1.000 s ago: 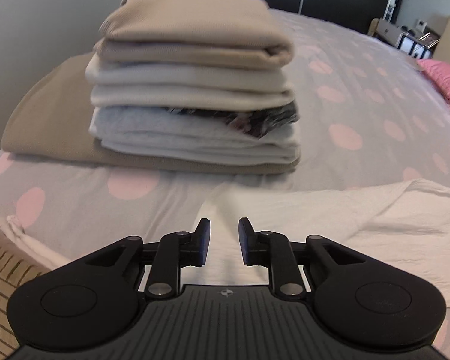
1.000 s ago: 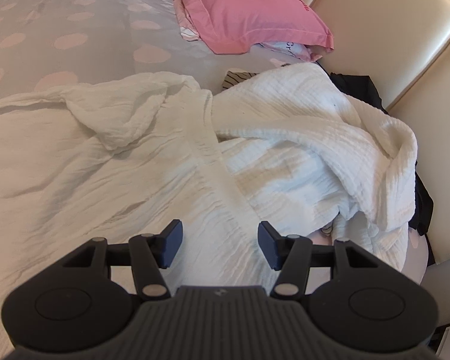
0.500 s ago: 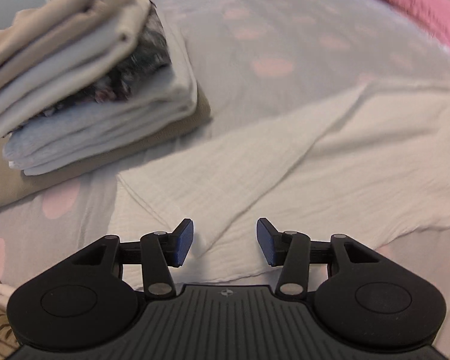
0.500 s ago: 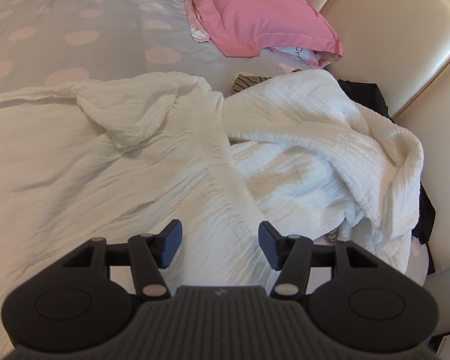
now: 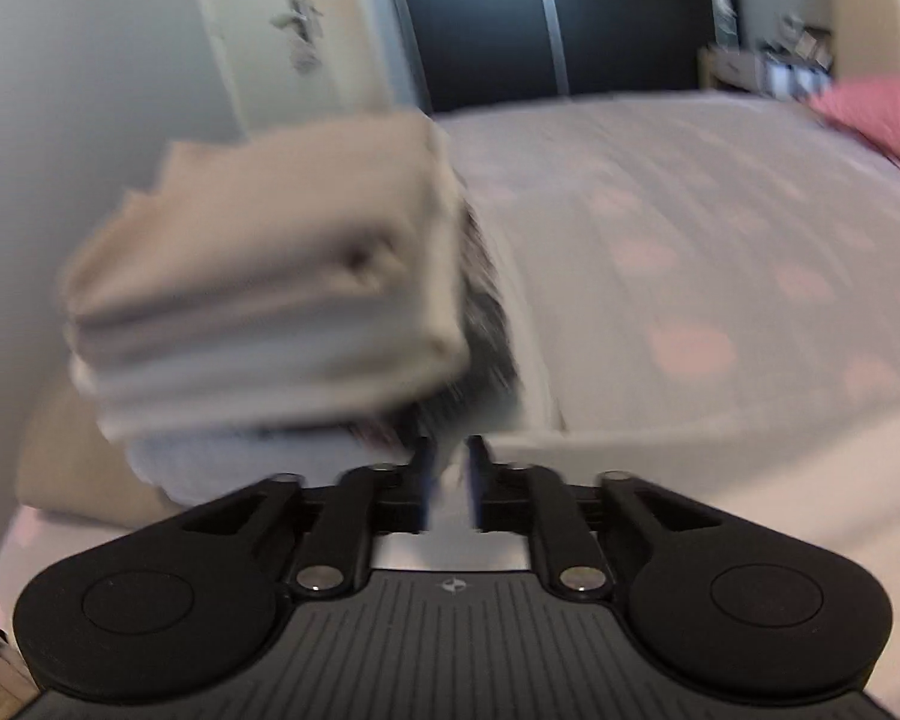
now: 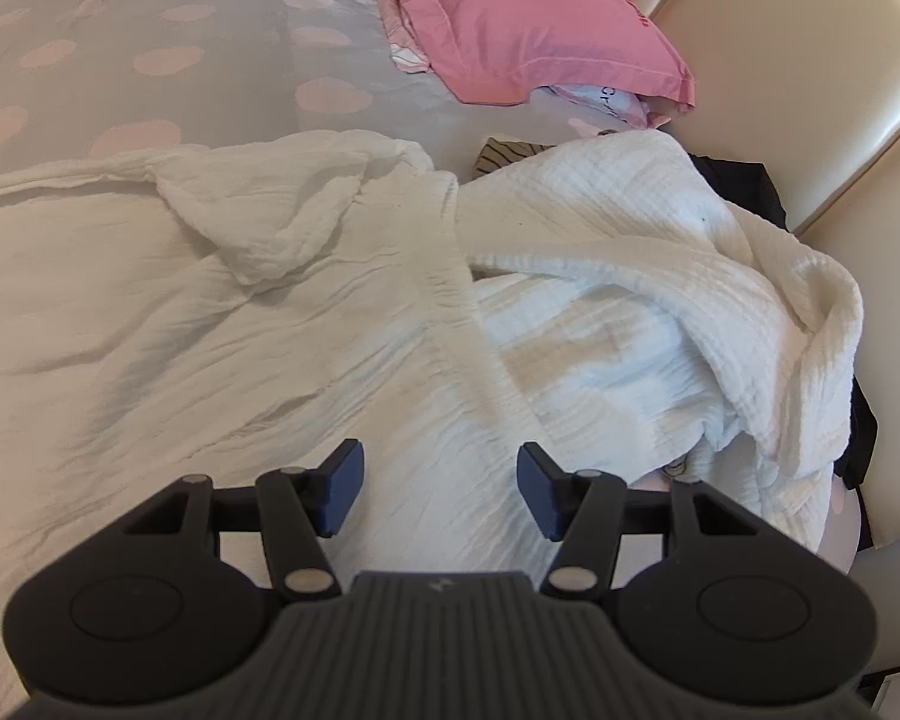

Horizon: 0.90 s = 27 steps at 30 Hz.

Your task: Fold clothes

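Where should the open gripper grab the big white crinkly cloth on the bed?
Probably the raised thick seam band running down the big white crinkly cloth. It stands up as a ridge straight ahead of the open right gripper, so come down from above with one finger on each side and pinch it.

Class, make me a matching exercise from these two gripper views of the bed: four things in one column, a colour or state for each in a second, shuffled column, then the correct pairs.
Things
1. pillow
2. white garment
3. right gripper
4. stack of clothes

Descriptions
A. folded, piled up
B. jaws wide apart
C. pink
D. spread out, crumpled

Pairs: 1-C, 2-D, 3-B, 4-A
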Tool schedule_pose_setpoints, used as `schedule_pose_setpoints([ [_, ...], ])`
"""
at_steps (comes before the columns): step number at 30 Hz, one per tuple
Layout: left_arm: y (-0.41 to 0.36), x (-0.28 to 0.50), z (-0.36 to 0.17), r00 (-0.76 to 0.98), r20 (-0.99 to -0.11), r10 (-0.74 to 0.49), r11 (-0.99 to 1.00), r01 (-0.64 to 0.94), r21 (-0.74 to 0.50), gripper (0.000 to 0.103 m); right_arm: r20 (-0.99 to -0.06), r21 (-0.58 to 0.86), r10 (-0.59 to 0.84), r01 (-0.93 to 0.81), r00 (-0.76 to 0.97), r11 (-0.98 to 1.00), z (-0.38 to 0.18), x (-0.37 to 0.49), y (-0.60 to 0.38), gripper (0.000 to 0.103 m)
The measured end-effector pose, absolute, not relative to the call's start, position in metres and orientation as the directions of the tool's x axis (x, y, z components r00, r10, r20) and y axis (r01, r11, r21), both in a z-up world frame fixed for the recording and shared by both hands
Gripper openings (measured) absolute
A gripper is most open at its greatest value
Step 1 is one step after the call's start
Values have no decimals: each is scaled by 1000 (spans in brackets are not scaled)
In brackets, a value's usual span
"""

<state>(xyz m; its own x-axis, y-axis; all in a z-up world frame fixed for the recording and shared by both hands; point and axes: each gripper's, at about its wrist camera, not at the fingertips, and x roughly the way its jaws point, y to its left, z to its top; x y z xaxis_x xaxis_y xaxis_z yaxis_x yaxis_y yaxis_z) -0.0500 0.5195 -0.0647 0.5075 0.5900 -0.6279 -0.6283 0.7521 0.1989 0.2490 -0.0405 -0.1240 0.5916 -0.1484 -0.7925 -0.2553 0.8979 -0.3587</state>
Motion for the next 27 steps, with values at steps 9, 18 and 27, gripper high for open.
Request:
schedule_pose_setpoints([
  [9, 509, -67, -84, 449, -769, 455, 848, -483, 220, 33, -811, -313, -114, -260, 574, 913, -125, 253, -45, 63],
  [18, 495, -96, -102, 374, -837, 399, 875, -428, 225, 43, -818, -131, -31, -135, 574, 982, -109, 265, -104, 63],
  [27, 472, -86, -122, 352, -843, 406, 901, -305, 307, 49, -792, -29, 43, -108, 609, 994, -109, 283, -128, 61],
])
